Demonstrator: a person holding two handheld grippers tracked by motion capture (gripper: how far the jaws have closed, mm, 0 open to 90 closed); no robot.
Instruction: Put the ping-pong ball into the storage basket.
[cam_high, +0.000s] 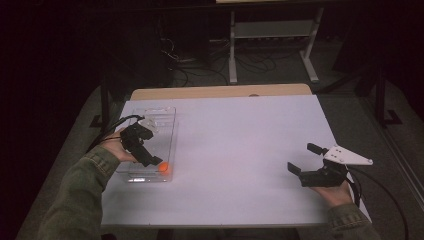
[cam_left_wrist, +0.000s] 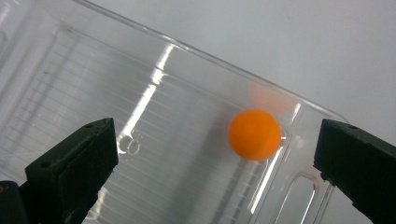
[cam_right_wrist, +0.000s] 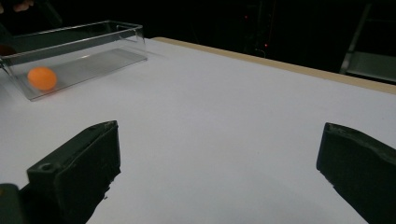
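— One ball (cam_left_wrist: 254, 134) is all the clear tray (cam_high: 172, 131) carries, as far as I can see. How does it look to you?

— Small, round, plain orange with a matte, even surface and no marking that I can make out. In the left gripper view it lies on the ribbed transparent floor of the tray, close to a corner, and a faint orange reflection shows on the wall just behind it.

— Where does the tray sit?

— Along the left edge of the worktop (cam_high: 240, 150), a long rectangular box of clear plastic with low walls. The ball rests at its near end, by the near right corner.

— And the left gripper (cam_high: 150, 161)?

— It hangs over that near end, tilted down toward the ball. Its jaws stand wide apart, and the ball lies between them, nearer the right-hand jaw in the gripper's own view, touching neither.

— What about the right gripper (cam_high: 304, 159)?

— It is held near the right edge of the worktop, toward the near right corner, well apart from the tray. Its jaws are also spread wide with nothing between them. From its camera the ball (cam_right_wrist: 42, 78) shows far off through the tray's clear wall (cam_right_wrist: 93, 39).
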